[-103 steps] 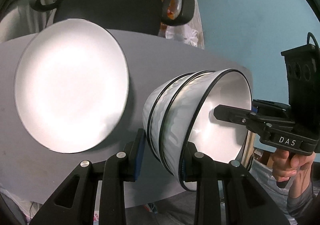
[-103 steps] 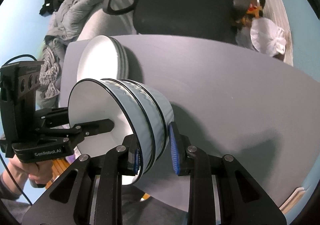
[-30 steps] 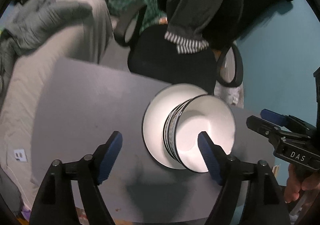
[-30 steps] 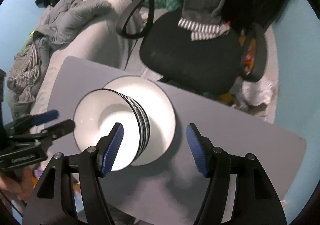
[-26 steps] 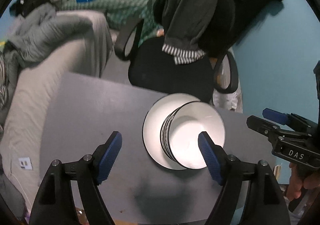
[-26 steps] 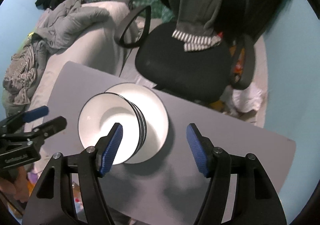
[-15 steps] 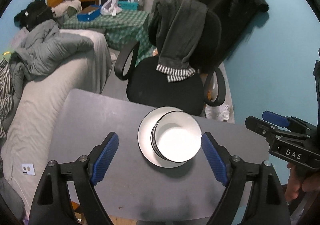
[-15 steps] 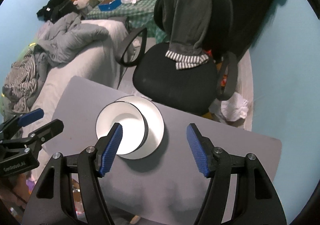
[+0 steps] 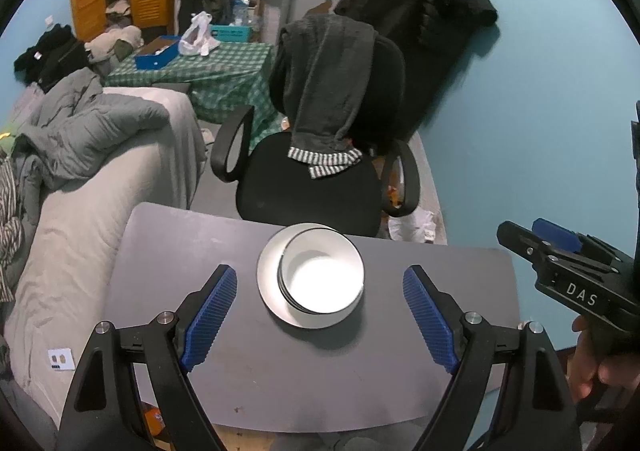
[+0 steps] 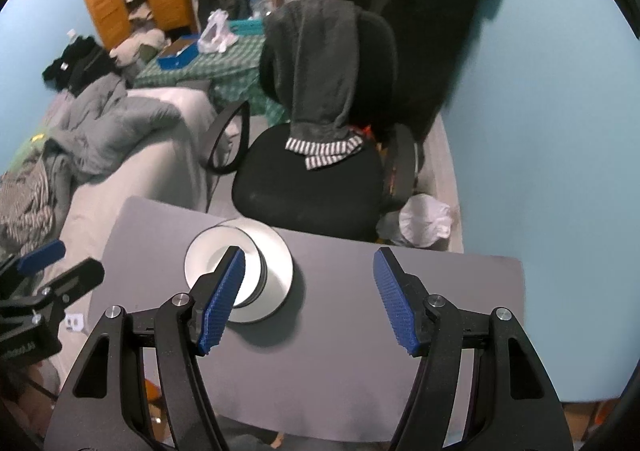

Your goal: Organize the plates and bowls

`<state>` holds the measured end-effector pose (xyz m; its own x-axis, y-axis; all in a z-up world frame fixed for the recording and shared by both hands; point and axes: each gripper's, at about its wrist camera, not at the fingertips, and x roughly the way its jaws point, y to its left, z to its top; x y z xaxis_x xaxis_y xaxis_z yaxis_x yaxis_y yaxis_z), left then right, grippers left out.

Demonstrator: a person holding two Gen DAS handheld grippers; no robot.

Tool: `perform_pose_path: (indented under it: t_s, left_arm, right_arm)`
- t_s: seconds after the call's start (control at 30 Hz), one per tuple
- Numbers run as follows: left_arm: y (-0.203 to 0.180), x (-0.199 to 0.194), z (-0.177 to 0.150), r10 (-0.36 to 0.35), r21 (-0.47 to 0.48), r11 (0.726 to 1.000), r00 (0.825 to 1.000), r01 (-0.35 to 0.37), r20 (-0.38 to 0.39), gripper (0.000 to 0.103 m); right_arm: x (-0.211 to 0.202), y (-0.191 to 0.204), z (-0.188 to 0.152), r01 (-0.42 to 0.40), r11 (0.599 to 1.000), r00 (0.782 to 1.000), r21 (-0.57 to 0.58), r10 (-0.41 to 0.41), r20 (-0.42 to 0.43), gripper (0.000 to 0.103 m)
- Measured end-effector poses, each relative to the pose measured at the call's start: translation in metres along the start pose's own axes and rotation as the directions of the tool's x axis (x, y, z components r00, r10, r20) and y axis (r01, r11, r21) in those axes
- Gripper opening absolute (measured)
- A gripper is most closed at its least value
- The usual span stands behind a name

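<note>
bowl stack (image 9: 322, 277) sits on the plates (image 9: 269, 283), below and between the left gripper (image 9: 320, 317) pads | left gripper and right gripper (image 10: 308, 301) both gaping, empty | risk: bowls off-center, a table (image 9: 168, 251) bump could slide them

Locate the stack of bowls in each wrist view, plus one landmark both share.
Left wrist: stack of bowls sits lower centre, on the plates, between the open left gripper's pads.
Right wrist: stack of bowls sits left of centre, partly hidden behind the open right gripper's left pad.
Shared landmark: black office chair behind the grey table.
</note>
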<state>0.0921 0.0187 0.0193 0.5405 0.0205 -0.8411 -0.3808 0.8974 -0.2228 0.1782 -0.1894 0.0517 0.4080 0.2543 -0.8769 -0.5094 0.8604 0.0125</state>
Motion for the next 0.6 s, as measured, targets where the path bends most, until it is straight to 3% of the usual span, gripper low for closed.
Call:
perform_pose_path:
  t_s: [0.13, 0.6]
  left_arm:
    - [-0.003, 0.000, -0.003, -0.019, 0.019, 1.000, 1.000, 0.019, -0.022, 0.086]
    - [0.002, -0.011, -0.007, -0.044, 0.022, 0.999, 0.999, 0.044, 0.007, 0.086]
  right_arm:
    - [-0.008, 0.005, -0.006, 0.015, 1.000, 1.000, -0.008, -0.015, 0.010, 0.066]
    - [-0.020, 0.013, -0.012, 0.020, 1.000, 0.999, 0.007, -0.020, 0.029, 0.066]
